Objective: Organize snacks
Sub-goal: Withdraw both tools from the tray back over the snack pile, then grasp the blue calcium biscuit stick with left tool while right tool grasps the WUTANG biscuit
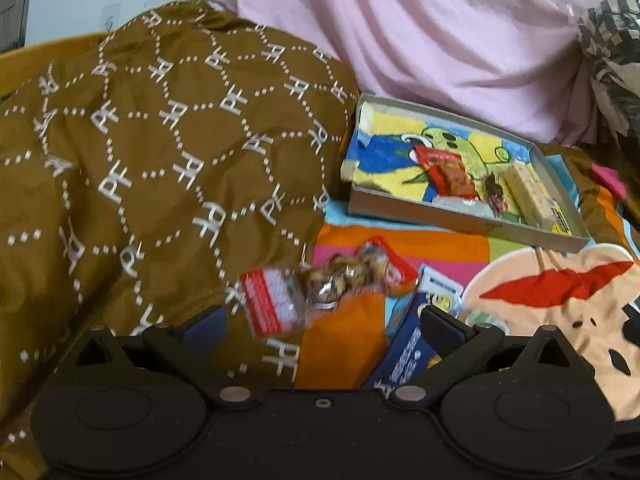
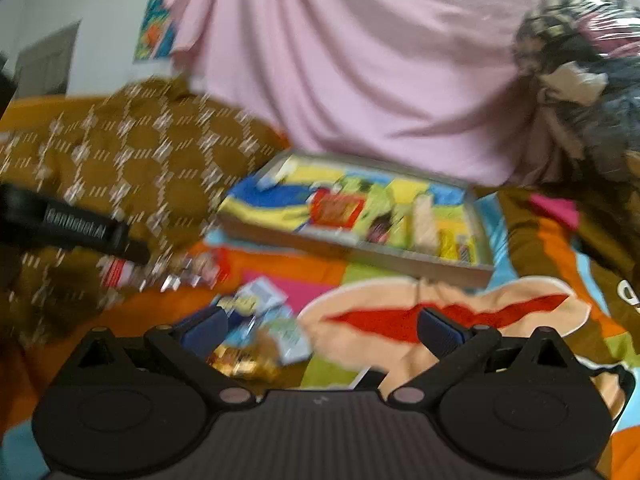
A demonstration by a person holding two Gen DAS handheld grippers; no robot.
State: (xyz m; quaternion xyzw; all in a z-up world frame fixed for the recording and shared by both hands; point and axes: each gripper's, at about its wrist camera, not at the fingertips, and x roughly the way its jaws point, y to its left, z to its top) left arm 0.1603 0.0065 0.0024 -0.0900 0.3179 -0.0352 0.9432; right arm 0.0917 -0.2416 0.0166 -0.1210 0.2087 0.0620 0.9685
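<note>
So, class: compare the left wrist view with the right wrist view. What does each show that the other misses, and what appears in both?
Only the left wrist view shows the left gripper from behind, open over a clear bag of nuts.

Only the right wrist view shows the right gripper, open, and a gold-wrapped snack.

Both show the tray holding snacks, the brown patterned cloth and the pink sheet.

Brown patterned cloth (image 1: 160, 152), pink sheet (image 1: 440, 40)
</note>
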